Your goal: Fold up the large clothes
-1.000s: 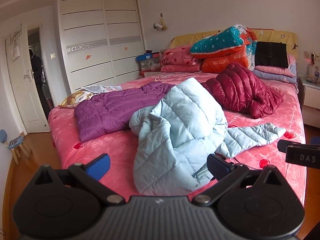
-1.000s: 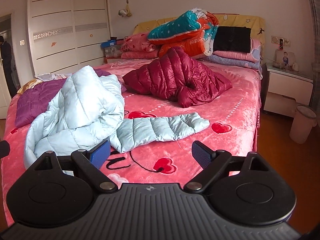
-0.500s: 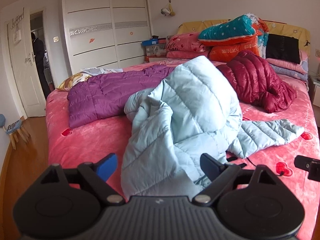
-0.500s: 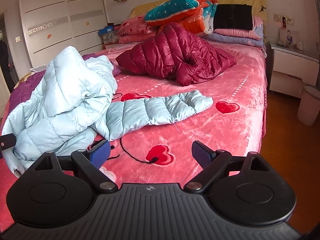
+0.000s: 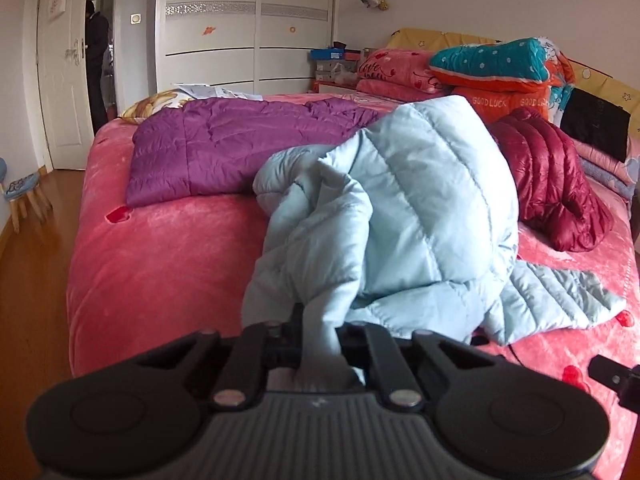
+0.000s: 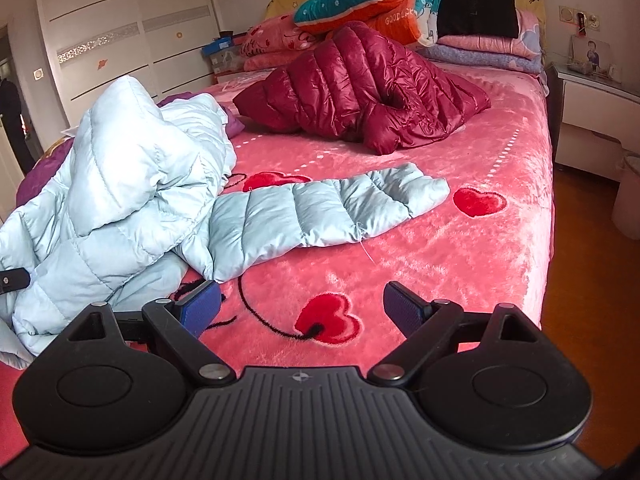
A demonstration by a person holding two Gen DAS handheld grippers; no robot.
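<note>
A light blue puffer jacket (image 5: 420, 208) lies crumpled in a heap on the pink bedspread (image 5: 160, 256). My left gripper (image 5: 320, 344) is at its near hem; its jaws are closing, and a fold of the blue fabric is pinched between them. In the right wrist view the same jacket (image 6: 132, 184) is at the left, with one sleeve (image 6: 320, 208) stretched flat to the right. My right gripper (image 6: 302, 306) is open over bare bedspread beside the jacket's near edge, with nothing between its pads.
A purple jacket (image 5: 224, 144) lies behind the blue one, and a maroon jacket (image 6: 360, 96) at the bed's middle. Folded quilts and pillows (image 6: 372, 0) are stacked at the headboard. A black cord (image 6: 260, 316) crosses the bedspread. Nightstand (image 6: 592, 108) and bin (image 6: 628, 196) stand right.
Both grippers came forward and down toward the bed. The left gripper went from wide open to shut on the blue jacket's near hem. The right gripper stayed open.
</note>
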